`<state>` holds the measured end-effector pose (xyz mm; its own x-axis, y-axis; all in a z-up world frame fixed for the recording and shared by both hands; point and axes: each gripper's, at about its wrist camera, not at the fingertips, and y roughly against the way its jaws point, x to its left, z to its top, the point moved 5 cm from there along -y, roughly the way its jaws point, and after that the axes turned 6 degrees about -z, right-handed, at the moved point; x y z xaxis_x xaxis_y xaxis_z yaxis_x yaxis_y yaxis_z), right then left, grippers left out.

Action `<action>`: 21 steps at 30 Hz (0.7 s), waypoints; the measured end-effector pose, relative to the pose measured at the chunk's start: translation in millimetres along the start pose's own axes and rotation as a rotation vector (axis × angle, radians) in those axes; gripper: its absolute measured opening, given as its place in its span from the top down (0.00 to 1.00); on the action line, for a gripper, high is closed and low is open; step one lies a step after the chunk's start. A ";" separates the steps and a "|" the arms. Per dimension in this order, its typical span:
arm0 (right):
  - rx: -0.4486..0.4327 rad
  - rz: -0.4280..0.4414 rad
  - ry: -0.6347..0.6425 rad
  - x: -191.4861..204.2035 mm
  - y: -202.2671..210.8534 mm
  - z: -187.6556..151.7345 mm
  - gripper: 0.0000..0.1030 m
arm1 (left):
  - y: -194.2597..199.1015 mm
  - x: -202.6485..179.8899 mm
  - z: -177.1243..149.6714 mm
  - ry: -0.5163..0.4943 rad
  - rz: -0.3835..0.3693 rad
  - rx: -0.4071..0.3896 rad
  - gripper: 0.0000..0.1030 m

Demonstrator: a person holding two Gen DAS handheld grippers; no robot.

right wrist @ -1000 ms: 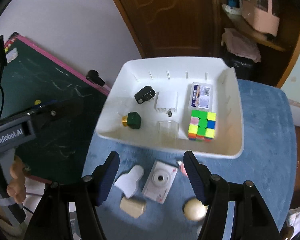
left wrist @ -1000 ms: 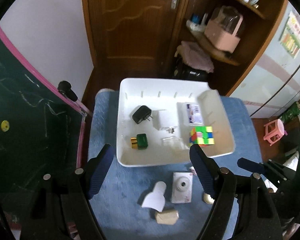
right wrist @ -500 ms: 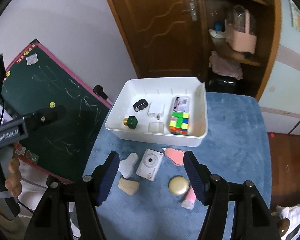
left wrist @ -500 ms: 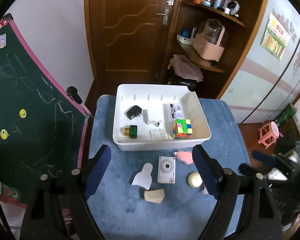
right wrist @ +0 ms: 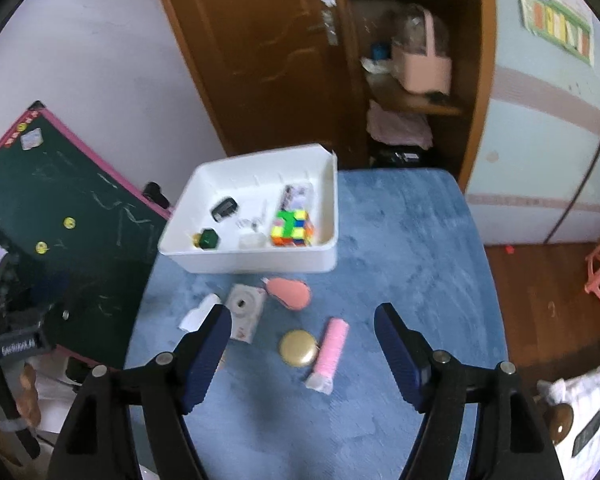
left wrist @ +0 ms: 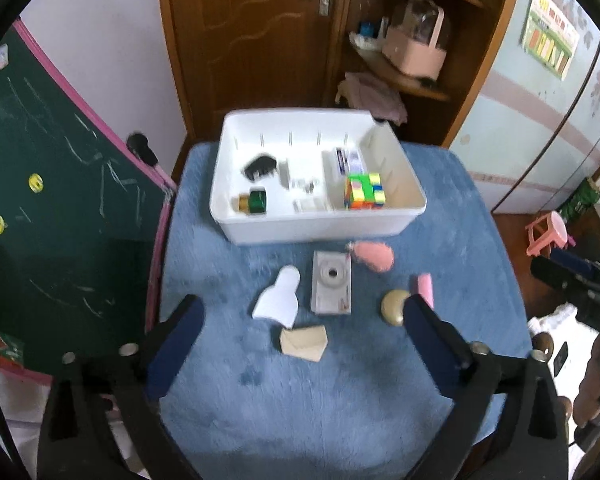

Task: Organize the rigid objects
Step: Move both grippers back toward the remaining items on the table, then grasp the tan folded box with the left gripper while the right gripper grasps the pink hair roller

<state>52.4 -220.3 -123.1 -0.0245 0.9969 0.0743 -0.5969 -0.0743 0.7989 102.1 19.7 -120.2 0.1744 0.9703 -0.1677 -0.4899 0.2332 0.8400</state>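
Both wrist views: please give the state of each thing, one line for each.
left gripper: open, empty.
right gripper: open, empty.
white bin: uncovered, partly filled.
puzzle cube: in bin, scrambled.
white camera: flat on cloth, lens up.
pink tube: lying on cloth.
gold round case: shut, on cloth.

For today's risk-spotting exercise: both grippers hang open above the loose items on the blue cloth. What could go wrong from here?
1. The gold round case touches the pink tube; grasping one may knock the other.
2. The white camera lies flat, so fingers may slip.
3. The white bin is already crowded around the colour cube.
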 end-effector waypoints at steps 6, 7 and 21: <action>0.125 -0.015 -0.106 -18.4 -45.4 -18.6 0.27 | -53.0 3.1 -33.1 -0.002 0.018 0.097 0.02; 0.153 -0.012 -0.129 -19.9 -54.0 -21.3 0.27 | -61.0 4.5 -37.6 0.002 0.019 0.115 0.02; 0.397 -0.036 -0.265 -27.3 -165.3 -39.2 0.33 | -150.8 33.2 -74.1 0.148 0.011 0.287 0.02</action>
<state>120.3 -234.2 -280.6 0.2264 0.9624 0.1504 -0.2402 -0.0944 0.9661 118.5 21.4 -290.7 0.0338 0.9764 -0.2133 -0.2264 0.2153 0.9499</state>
